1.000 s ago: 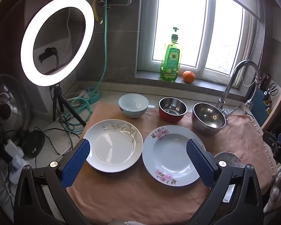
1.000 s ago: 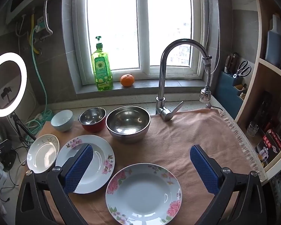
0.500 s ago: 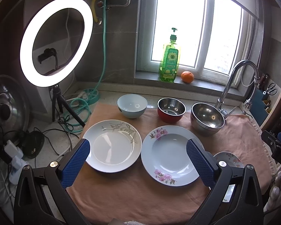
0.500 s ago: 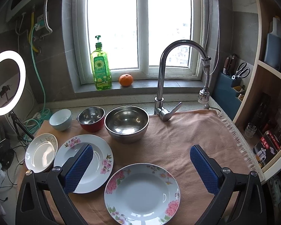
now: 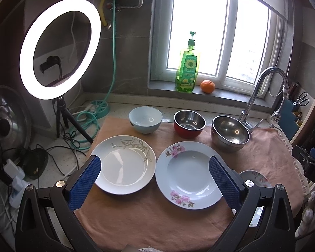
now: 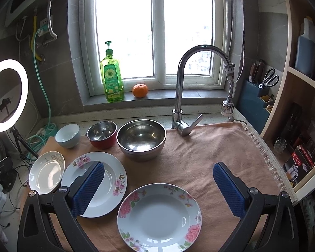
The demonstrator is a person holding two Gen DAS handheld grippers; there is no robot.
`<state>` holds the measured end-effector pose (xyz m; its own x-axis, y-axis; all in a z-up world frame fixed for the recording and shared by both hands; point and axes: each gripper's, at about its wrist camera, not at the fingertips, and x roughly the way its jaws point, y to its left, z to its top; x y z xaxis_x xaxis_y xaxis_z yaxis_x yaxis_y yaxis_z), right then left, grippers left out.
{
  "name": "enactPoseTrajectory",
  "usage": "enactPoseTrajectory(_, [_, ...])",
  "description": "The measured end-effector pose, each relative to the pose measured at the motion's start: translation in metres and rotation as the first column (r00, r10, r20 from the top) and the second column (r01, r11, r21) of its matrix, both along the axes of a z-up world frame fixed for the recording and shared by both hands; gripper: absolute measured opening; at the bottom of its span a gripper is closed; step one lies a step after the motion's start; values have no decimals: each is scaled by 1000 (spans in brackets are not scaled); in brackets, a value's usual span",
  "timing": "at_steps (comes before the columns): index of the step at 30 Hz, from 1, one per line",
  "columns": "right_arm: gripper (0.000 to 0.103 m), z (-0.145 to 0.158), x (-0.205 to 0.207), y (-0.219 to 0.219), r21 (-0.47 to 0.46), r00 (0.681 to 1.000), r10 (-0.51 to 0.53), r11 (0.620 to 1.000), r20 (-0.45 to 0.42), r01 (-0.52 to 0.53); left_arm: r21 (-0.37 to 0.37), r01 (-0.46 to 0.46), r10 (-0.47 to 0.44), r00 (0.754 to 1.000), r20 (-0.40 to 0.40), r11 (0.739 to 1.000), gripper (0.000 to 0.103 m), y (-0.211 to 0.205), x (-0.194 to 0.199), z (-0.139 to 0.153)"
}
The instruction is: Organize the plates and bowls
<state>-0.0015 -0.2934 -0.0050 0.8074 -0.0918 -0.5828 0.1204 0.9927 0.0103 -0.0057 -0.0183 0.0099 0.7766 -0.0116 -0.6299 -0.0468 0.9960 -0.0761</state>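
Observation:
On a peach towel (image 5: 149, 226) (image 6: 199, 153) lie three plates: a white leaf-pattern plate (image 5: 124, 164) (image 6: 46, 172), a pink-blossom plate (image 5: 190, 175) (image 6: 113, 180) and a rose-rimmed plate (image 6: 159, 217), whose edge shows as a sliver (image 5: 254, 177) in the left wrist view. Behind them stand a pale blue bowl (image 5: 145, 119) (image 6: 68, 135), a red steel-lined bowl (image 5: 189, 123) (image 6: 102, 134) and a large steel bowl (image 5: 230, 133) (image 6: 141, 139). My left gripper (image 5: 154, 164) hangs open above the two left plates. My right gripper (image 6: 158, 171) is open above the rose-rimmed plate.
A tall faucet (image 6: 181, 96) stands behind the towel's right side. A soap bottle (image 6: 112, 77) and an orange (image 6: 140, 90) sit on the windowsill. A ring light (image 5: 58, 48) on a tripod and cables occupy the left counter. Shelves (image 6: 300, 109) border the right.
Both views have shifted slightly; the dishes sit a touch lower and left in the frames. Neither gripper's opening has changed and no dish has moved.

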Motion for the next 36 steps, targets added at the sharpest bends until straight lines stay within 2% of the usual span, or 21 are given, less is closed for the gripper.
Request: enactPoseTrajectory(36, [102, -3, 8, 5, 4, 1000, 3, 1000, -10, -3, 0, -1, 1, 1000, -4, 1000, 102, 0, 4, -4])
